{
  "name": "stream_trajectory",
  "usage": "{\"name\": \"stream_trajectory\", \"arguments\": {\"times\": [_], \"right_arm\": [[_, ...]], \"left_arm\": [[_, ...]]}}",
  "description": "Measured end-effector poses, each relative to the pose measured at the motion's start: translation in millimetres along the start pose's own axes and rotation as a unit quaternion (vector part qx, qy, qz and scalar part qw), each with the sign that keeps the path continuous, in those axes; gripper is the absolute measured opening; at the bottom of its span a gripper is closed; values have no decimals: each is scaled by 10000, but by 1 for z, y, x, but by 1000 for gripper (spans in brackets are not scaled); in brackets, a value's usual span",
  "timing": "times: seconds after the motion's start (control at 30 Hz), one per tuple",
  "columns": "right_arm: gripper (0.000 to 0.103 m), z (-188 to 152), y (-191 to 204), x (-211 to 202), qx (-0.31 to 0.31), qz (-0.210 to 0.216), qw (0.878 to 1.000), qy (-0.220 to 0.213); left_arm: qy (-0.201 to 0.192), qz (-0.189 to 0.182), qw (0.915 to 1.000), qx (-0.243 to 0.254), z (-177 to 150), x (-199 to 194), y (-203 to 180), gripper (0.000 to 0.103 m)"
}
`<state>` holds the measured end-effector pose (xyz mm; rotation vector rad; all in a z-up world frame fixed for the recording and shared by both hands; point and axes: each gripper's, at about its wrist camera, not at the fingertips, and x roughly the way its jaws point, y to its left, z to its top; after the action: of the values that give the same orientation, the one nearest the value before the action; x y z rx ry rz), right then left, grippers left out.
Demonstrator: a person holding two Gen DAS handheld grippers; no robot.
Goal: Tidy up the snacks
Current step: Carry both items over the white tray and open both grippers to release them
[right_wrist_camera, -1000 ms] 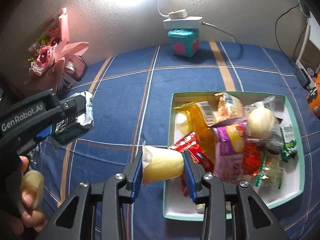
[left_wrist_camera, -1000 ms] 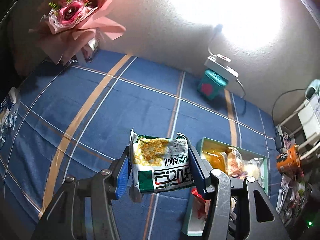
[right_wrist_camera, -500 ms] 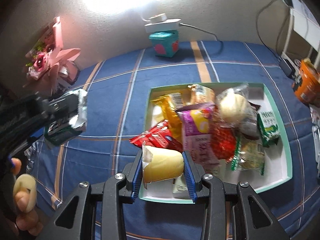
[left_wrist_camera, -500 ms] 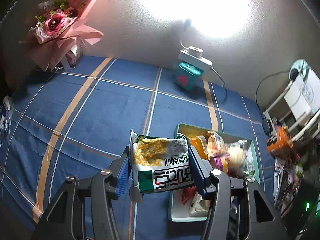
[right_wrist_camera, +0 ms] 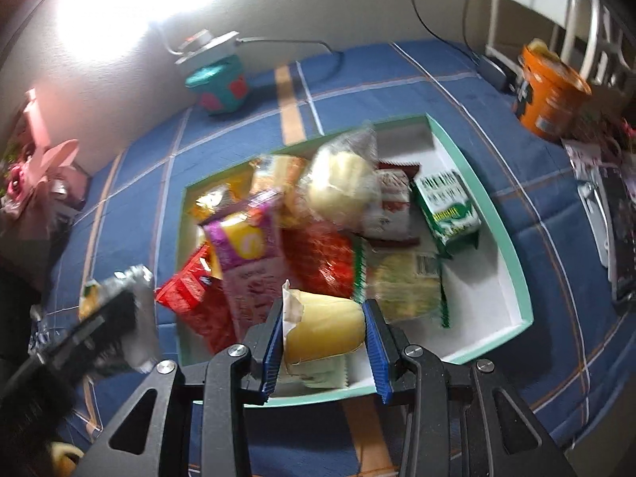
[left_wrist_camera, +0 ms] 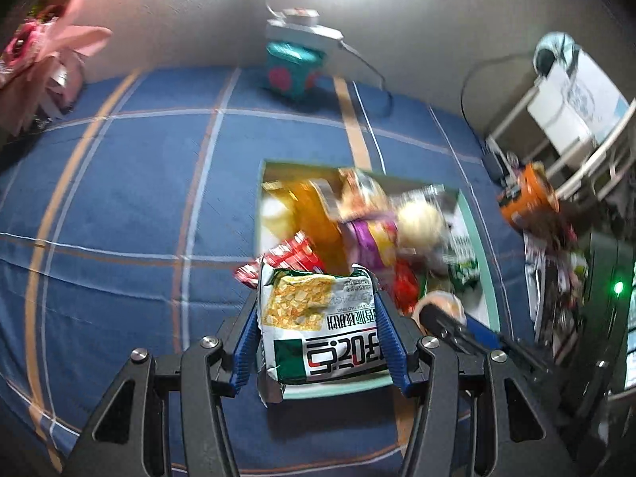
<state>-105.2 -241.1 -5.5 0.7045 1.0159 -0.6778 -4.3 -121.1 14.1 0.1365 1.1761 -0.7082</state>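
My left gripper (left_wrist_camera: 318,330) is shut on a green and white snack packet (left_wrist_camera: 318,330), held above the near left corner of the teal box (left_wrist_camera: 475,238). My right gripper (right_wrist_camera: 324,330) is shut on a yellow wrapped bun (right_wrist_camera: 324,328), over the near edge of the same box (right_wrist_camera: 497,222). The box holds several snack packs, among them a purple packet (right_wrist_camera: 246,238), a red packet (right_wrist_camera: 190,290), a round bun in clear wrap (right_wrist_camera: 342,187) and a green carton (right_wrist_camera: 449,206). The left gripper with its packet (right_wrist_camera: 119,318) shows at the lower left of the right wrist view.
A blue checked cloth (left_wrist_camera: 119,198) covers the surface. At the back stand a teal cube (left_wrist_camera: 292,67) and a white power strip (right_wrist_camera: 206,45). A pink bouquet (left_wrist_camera: 39,59) lies at the far left. An orange tub (right_wrist_camera: 550,91) and clutter sit to the right of the box.
Both grippers have travelled right and a little downward with their snacks, from over the bare cloth to above the box. Both views have rolled.
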Motion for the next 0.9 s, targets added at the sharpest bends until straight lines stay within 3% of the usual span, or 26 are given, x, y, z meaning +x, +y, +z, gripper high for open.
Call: {"name": "stream_trajectory", "arguments": {"times": [0.33,0.9], "right_arm": [[40,-3,-15,16,207,-123,9992,318],[40,1,-12,30,130,-186,9985,497]], "left_arm": [[406,206,9990,-18,-10,28,-7,56],[586,293,9976,-207,-9,48,-4,57]]}}
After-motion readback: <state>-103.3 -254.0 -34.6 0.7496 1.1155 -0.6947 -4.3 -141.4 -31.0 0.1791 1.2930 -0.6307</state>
